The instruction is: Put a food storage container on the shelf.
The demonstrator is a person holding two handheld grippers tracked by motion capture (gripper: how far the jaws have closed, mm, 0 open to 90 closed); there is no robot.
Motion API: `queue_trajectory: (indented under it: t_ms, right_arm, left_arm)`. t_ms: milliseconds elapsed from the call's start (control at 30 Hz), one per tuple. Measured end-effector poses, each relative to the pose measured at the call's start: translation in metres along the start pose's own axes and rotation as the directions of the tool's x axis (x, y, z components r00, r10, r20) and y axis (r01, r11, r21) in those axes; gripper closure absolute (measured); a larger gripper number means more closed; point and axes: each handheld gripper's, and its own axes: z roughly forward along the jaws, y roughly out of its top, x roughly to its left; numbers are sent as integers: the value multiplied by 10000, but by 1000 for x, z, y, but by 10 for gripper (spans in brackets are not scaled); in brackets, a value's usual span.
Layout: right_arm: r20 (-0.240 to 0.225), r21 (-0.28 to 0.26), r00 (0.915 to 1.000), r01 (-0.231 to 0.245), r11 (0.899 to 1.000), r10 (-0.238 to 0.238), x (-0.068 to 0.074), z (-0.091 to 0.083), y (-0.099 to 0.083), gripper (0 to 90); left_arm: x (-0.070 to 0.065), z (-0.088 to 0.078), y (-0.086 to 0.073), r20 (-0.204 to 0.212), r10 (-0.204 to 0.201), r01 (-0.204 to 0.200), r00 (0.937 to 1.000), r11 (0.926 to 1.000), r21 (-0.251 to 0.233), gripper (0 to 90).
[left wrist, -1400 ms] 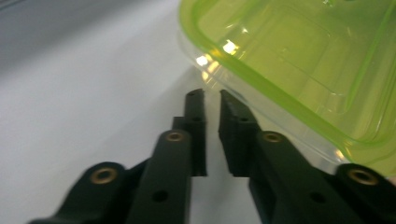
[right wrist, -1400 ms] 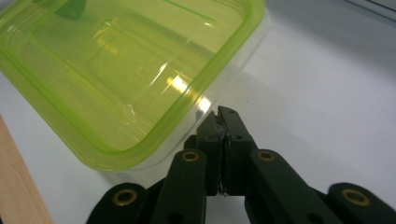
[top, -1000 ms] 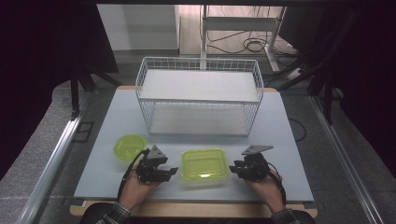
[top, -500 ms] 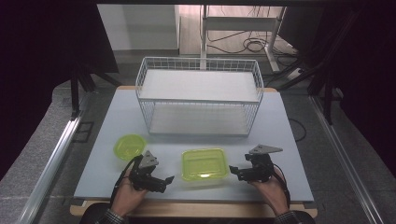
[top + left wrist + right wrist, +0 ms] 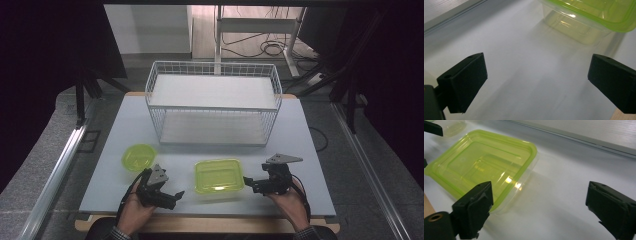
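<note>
Container: square lidded box (image 5: 219, 176) on the bench (image 5: 125, 125), in front of the wire basket (image 5: 214, 102).
Left gripper (image 5: 172, 196): fingers just spread, empty, left of box.
Right gripper (image 5: 251, 183): fingers just widened, empty, right of box.
Advice: approach both sides level, squeeze evenly under the rim.

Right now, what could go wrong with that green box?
The square container sits near the table's front edge; a nudge from either open tongs, left or right, might slide the light tub. The round container sits just behind the left hand, which could bump it when reaching.
</note>
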Motion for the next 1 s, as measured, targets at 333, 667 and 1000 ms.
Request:
queue_trajectory:
  t_ms: [333, 667, 1000]
  right_arm:
    - [-424, 256, 9981, -442, 9987, 453, 8, 4, 11, 113]
    - [-1189, 241, 9829, -1389, 9900, 1408, 7, 15, 20, 278]
    - [-1742, 724, 9570, -2226, 9722, 2321, 0, 25, 22, 425]
  left_arm:
    - [-1, 1, 0, -32, 123, -123, 9999, 9999, 70, 24]
    - [-1, 1, 0, -53, 195, -195, 9998, 9998, 48, 26]
    - [-2, 2, 0, -67, 319, -318, 9995, 9994, 126, 26]
